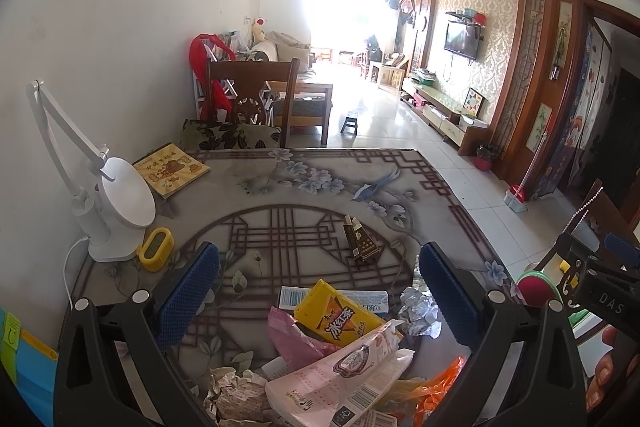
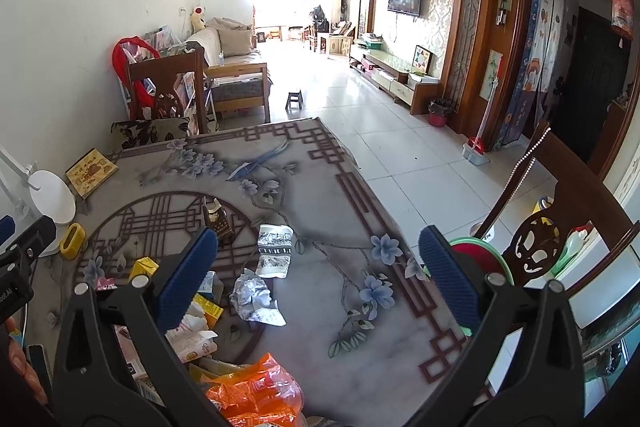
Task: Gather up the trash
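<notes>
Litter: crumpled foil wad (image 2: 256, 297) between wide-open right gripper (image 2: 318, 283) fingers, light, crushable, pinch mid-bulge; left gripper (image 1: 320, 289) likewise agape over wrappers (image 1: 340, 367).

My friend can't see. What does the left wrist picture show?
An open blue-padded tool hovers over a trash pile on a flower-patterned table: a yellow drink carton, crumpled foil and an orange bag. A white lamp stands left.
</notes>
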Demonstrator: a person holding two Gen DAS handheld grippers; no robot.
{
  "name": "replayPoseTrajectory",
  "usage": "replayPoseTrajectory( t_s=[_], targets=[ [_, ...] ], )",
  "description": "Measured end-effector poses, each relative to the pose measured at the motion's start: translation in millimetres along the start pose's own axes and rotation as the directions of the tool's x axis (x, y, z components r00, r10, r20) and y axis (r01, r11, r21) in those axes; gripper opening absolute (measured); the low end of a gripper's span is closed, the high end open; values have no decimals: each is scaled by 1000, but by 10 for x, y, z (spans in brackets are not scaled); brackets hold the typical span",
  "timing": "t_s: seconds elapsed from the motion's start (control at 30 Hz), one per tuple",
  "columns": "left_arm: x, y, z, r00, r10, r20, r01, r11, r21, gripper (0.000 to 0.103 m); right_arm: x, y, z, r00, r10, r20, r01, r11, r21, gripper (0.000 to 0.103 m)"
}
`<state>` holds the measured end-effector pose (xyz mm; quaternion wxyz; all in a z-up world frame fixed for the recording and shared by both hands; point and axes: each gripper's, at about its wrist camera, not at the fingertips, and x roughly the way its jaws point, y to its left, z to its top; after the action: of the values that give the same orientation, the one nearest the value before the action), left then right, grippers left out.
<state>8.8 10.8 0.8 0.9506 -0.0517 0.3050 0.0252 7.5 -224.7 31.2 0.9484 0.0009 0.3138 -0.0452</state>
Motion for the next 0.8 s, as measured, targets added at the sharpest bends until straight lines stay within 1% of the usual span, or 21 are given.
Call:
replayPoseTrajectory(
  t_s=[0.23, 0.3, 0.7, 0.73, 0.8],
  targets=[
    [57, 85, 72, 1000, 0, -3, 0, 1000, -2, 95, 10, -6, -10, 1000, 1, -2, -1, 1000, 1, 99],
    [8, 10, 7, 1000, 0, 1, 0, 1000, 0, 95, 8, -5, -9, 1000, 1, -3, -1, 1000, 1, 99],
    [40, 76, 48, 1000, 0, -3, 0, 1000, -3, 95, 12, -4, -12, 1000, 0, -4, 0, 1000, 1, 99],
    [9, 8, 1, 1000, 0, 1, 0, 1000, 2, 95, 12, -5, -14, 1000, 0, -4, 0, 1000, 2, 99],
    [9, 8, 1, 1000, 0, 0, 0, 1000, 3, 95, 12, -2, -9, 1000, 0, -3, 0, 1000, 1, 99]
  ],
)
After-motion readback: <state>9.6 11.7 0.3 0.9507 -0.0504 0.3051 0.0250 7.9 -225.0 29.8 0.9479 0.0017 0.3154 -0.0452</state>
